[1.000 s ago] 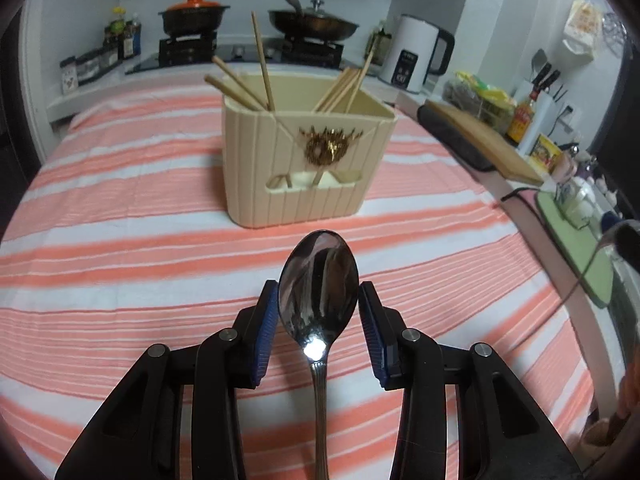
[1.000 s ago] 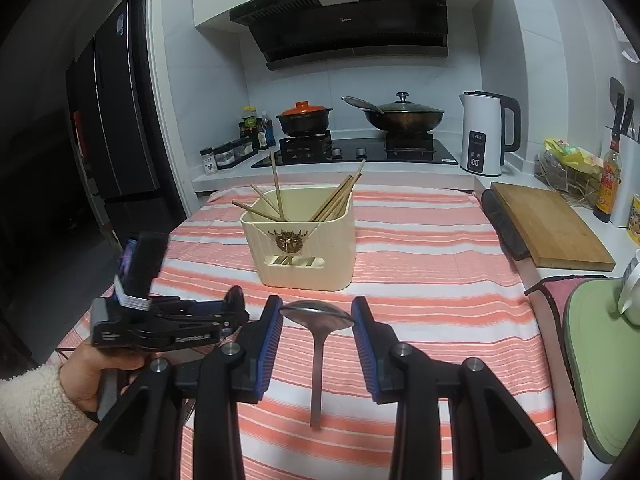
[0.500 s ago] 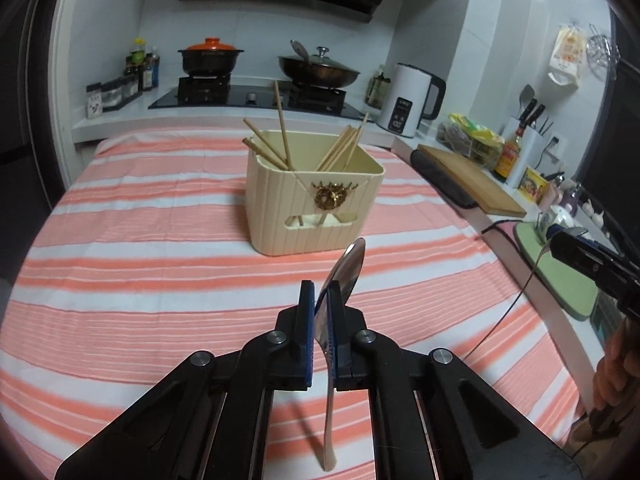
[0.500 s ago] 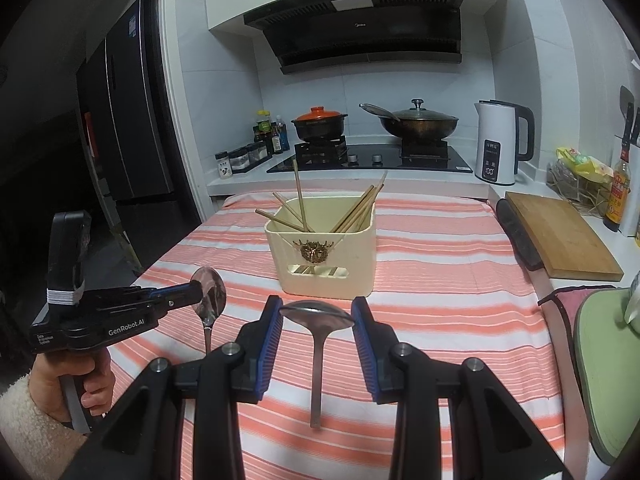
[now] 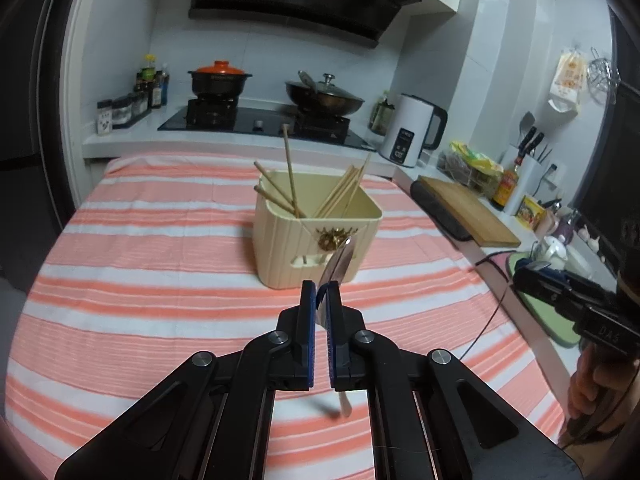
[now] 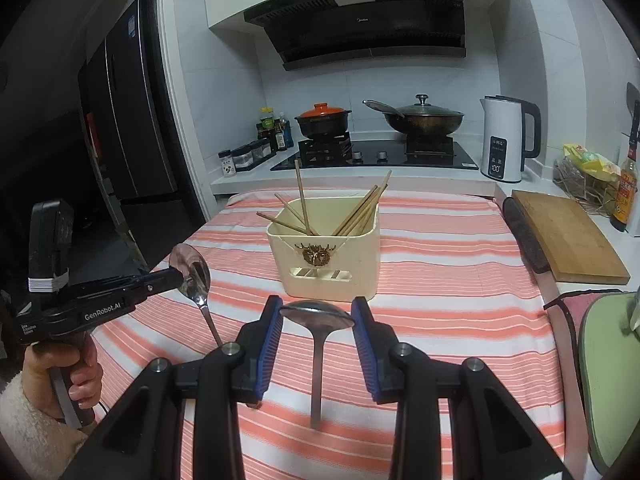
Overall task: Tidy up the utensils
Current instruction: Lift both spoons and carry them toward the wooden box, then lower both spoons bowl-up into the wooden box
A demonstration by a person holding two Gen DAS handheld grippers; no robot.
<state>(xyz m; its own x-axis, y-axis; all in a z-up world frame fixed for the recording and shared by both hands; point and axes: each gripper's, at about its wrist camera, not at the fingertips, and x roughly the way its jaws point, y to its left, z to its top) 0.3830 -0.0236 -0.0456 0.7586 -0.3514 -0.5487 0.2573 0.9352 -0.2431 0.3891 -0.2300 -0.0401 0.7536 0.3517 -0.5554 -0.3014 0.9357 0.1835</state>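
A cream utensil holder (image 5: 316, 236) (image 6: 328, 264) with several wooden chopsticks stands mid-table on the striped cloth. My left gripper (image 5: 319, 294) is shut on a steel spoon (image 5: 340, 258). Its bowl sticks up edge-on in front of the holder and its handle hangs below the jaws. In the right wrist view that left gripper (image 6: 178, 276) is at the left, in a person's hand, carrying the spoon (image 6: 191, 270) above the cloth. My right gripper (image 6: 316, 312) is shut on a second spoon (image 6: 318, 320) by the sides of its bowl, short of the holder, handle hanging down.
The table under the orange-and-white striped cloth (image 6: 440, 264) ends at the counter behind. There stand a stove with a black pot (image 6: 322, 122) and a wok (image 6: 422, 118), and a white kettle (image 6: 504, 140). A wooden cutting board (image 6: 564, 236) and a green mat (image 6: 608, 368) lie to the right.
My left gripper closed on its spoon and lifted it off the cloth, and the bowl turned edge-on. The right gripper kept its hold on the other spoon and stayed where it was.
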